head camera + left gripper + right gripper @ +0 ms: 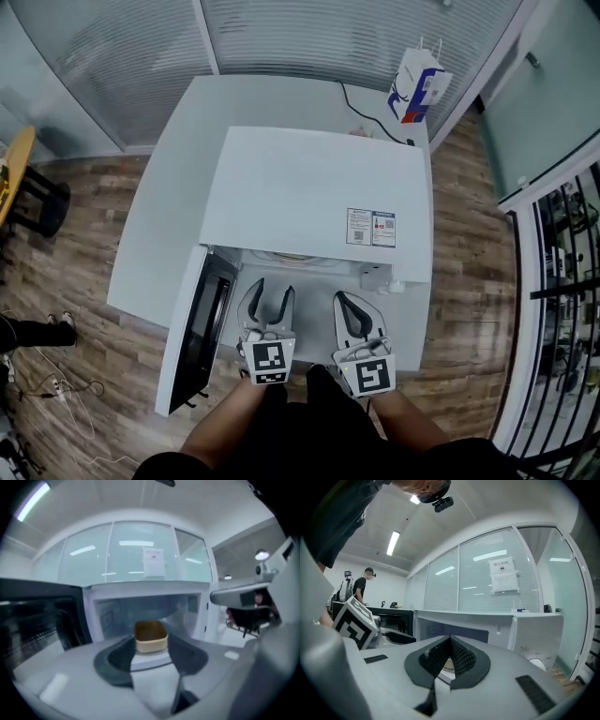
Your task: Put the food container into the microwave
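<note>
The white microwave (309, 187) stands on a white table (159, 234) with its door (192, 328) swung open to the left. In the left gripper view a tan food container (151, 637) sits inside the lit cavity, beyond the jaws. My left gripper (271, 292) hangs in front of the opening, open and holding nothing; it shows as left gripper (151, 654) with the container framed between its pads. Beside it to the right, my right gripper (351, 305) is shut on nothing, its tips meeting in the right gripper view (450, 641). From the head view the cavity is mostly hidden under the microwave's top.
A paper bag (417, 84) and a black cable (366, 117) lie at the table's back right. A glass wall runs behind. A dark stool (33, 202) stands left, and cords (56, 384) lie on the wood floor. A person (363, 585) stands far off.
</note>
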The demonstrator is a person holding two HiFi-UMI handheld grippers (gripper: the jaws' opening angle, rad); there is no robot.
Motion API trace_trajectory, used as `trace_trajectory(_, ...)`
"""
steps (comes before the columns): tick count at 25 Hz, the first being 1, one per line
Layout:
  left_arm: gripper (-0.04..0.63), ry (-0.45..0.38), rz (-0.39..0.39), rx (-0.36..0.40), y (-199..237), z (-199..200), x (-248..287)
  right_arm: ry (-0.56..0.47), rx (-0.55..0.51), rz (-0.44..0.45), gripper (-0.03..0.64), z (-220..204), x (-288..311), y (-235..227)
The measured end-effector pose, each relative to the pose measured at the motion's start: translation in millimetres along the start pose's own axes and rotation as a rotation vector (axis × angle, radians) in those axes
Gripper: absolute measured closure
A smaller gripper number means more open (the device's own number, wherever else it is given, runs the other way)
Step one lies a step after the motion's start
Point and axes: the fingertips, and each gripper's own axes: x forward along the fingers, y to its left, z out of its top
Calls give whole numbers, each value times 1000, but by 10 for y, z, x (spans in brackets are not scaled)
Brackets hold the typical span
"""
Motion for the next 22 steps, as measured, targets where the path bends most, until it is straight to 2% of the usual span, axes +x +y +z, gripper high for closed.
trace_trajectory(4, 567, -42, -1, 2, 69, 155, -296, -27, -19, -17, 618, 206, -84, 106)
trace_trajectory(5, 589, -48, -7, 2, 76, 189, -352, -34, -22, -20, 618, 254, -103, 134)
trace_trajectory(9, 589, -74, -44, -2, 78, 317, -558, -38, -47, -33, 618, 394, -170, 234)
trace_trajectory(14, 589, -94, -96, -23, 76, 409, -740, -26, -25, -13, 618, 505, -209, 351)
trace_trajectory(22, 589, -95, -101, -36, 104, 433, -832, -87, -77, -73, 618, 847, -293, 296)
